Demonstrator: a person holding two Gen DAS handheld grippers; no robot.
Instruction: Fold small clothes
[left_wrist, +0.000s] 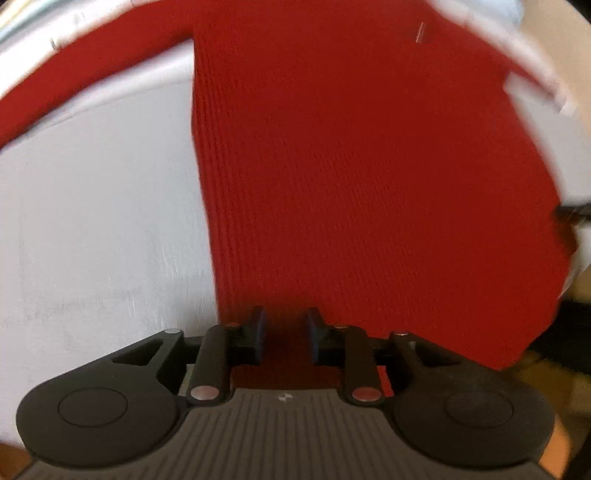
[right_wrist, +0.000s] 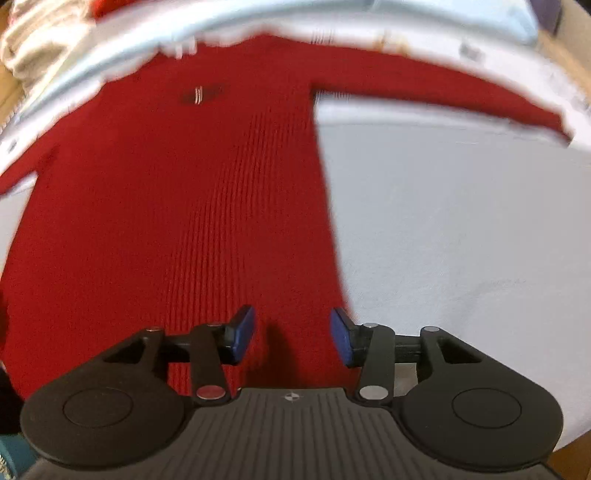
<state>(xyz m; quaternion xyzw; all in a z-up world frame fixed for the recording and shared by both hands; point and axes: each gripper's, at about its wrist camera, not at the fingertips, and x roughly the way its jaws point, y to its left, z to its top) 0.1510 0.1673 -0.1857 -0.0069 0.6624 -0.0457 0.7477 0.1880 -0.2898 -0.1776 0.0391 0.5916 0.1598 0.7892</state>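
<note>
A red ribbed knit sweater (left_wrist: 351, 166) lies spread flat on a white table (left_wrist: 92, 221). It also shows in the right wrist view (right_wrist: 184, 203), with a small dark logo (right_wrist: 199, 95) on the chest and one sleeve (right_wrist: 443, 96) stretched to the right. My left gripper (left_wrist: 285, 334) is open over the sweater's near hem, near its left side edge. My right gripper (right_wrist: 291, 334) is open over the hem near the sweater's right side edge. Neither holds fabric. Both views are blurred by motion.
The white table (right_wrist: 461, 221) extends to the right of the sweater. A pale heap of cloth (right_wrist: 33, 33) sits at the far left beyond the table edge. The other gripper's dark tip (left_wrist: 572, 212) shows at the sweater's right edge.
</note>
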